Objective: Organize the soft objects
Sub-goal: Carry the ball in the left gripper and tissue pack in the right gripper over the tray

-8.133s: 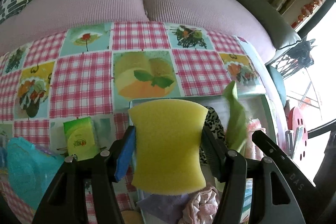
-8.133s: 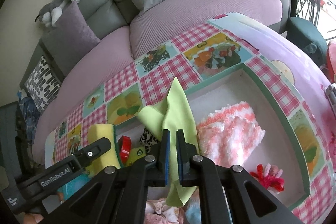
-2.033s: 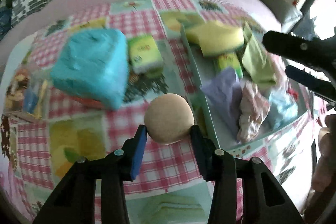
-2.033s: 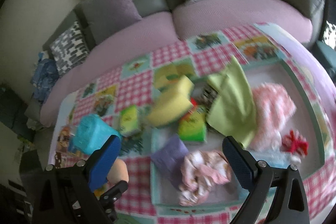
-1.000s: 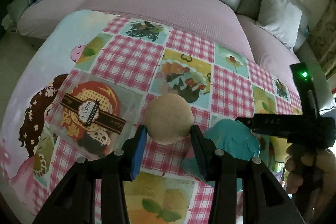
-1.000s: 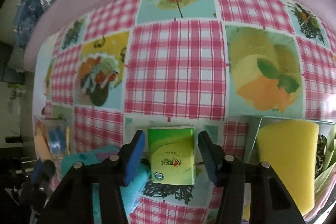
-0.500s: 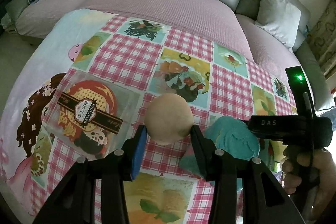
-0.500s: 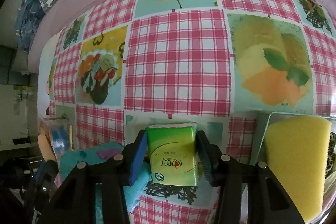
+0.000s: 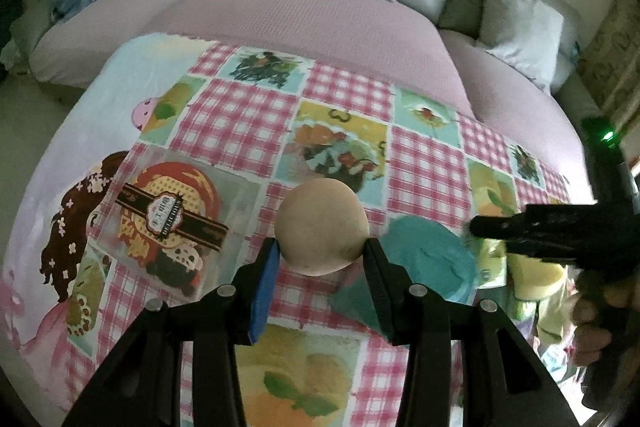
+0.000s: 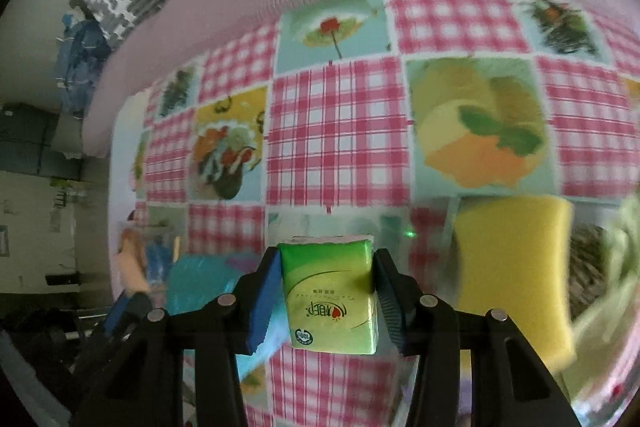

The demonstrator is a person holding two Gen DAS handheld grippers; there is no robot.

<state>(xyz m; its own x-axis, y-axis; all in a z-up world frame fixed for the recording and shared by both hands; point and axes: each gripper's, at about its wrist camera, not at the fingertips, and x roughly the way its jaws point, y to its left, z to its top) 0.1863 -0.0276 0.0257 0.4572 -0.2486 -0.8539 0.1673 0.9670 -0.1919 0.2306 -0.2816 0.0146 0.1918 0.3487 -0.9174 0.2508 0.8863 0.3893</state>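
My left gripper (image 9: 321,255) is shut on a round beige soft ball (image 9: 322,225), held above the patterned tablecloth. My right gripper (image 10: 326,267) is shut on a green tissue pack (image 10: 331,294), lifted a little off the cloth. In the left wrist view the right gripper's black body (image 9: 560,233) reaches in from the right, the green tissue pack (image 9: 490,261) showing under it. A teal soft bundle (image 9: 430,263) lies on the cloth between the two grippers, the same teal bundle (image 10: 200,283) sitting low left of my right gripper. A yellow sponge (image 10: 514,275) lies to the right.
The table wears a pink checked cloth (image 9: 248,119) with food pictures. A pink sofa (image 9: 312,15) with cushions curves behind it. A clear packet with a label (image 9: 168,215) lies at the left. Other soft items (image 10: 600,267), blurred, lie beside the sponge at the right.
My right gripper has closed on the green tissue pack and raised it off the cloth. The left gripper holds the ball much as before.
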